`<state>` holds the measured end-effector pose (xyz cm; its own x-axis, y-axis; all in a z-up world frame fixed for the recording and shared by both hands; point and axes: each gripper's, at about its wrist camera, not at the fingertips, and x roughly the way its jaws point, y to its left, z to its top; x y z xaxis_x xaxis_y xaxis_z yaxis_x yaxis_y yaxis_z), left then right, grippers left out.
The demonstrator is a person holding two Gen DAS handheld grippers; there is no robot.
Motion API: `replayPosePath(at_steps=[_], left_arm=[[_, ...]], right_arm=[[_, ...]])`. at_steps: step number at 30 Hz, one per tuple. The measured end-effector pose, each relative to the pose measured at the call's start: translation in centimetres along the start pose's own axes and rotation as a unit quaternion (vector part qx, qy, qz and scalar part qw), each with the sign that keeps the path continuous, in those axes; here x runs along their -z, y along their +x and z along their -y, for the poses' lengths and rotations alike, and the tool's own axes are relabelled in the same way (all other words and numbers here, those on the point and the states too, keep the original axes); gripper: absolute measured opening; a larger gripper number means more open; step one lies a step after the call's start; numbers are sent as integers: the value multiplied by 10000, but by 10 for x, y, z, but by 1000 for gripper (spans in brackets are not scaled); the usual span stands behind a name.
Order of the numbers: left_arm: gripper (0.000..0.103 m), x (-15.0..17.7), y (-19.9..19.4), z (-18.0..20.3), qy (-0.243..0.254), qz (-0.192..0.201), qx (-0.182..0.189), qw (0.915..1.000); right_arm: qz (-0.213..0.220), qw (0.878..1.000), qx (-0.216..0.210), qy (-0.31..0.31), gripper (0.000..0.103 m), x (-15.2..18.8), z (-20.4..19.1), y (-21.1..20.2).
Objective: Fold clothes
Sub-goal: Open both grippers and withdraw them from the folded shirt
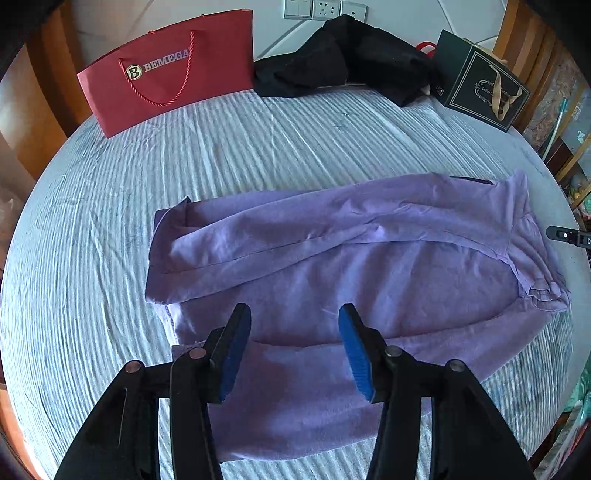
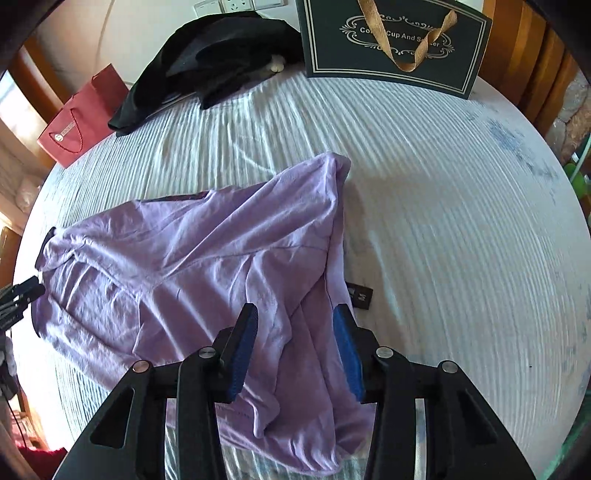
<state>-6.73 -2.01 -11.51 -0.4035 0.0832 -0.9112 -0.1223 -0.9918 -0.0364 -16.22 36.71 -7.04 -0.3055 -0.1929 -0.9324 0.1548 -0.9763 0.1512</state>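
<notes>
A purple garment lies spread and partly folded on the pale striped bed sheet. In the left wrist view my left gripper hovers over the garment's near edge, its blue pads well apart and nothing pinched. The right wrist view shows the same garment rumpled, with a black size label at its right edge. My right gripper stands open above that right part, cloth below it but not clamped. The tip of the right gripper shows at the left view's right edge.
At the head of the bed stand a red paper bag, a heap of black clothes and a dark green gift bag. Wall sockets sit behind them. Wooden bed frame borders both sides.
</notes>
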Motion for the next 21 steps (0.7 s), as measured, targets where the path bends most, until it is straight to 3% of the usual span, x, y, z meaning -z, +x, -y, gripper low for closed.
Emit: replayPosePath(at_steps=[2,3,4,5,7,10,14,18,21], left_arm=[[51,1,5,8,50,-53,51,10000],[51,1,8,12,72,-82,77,9999],[51,1,11,16,91,-107,87,9999],[51,2,13,19,112,-126,89,9998],[51,3,19,26,163,-190,73,9997],[51,5,23,36,208,-210,12,9996],[52,6,18,60,41,-87,-36,9999],[77,9,11,93,-320,52,-43,9995],[77,12,8,131,-544,63,-30,9985]], right_arm=[[-134,9999,-21,106,43,-7,2,13],[-203,9997,114,-21,34,-8,-2,19],[-266,9986,376,-266,21,-7,-8,24],[-328,9961,637,-510,0,-6,-15,28],[-422,9907,1080,-716,0,-4,-16,35],[-264,9966,669,-413,0,-5,3,25],[122,9992,133,-364,21,-3,23,-4],[207,9962,-48,-843,24,-5,35,-19],[254,9916,-238,-1248,24,-11,42,-22]])
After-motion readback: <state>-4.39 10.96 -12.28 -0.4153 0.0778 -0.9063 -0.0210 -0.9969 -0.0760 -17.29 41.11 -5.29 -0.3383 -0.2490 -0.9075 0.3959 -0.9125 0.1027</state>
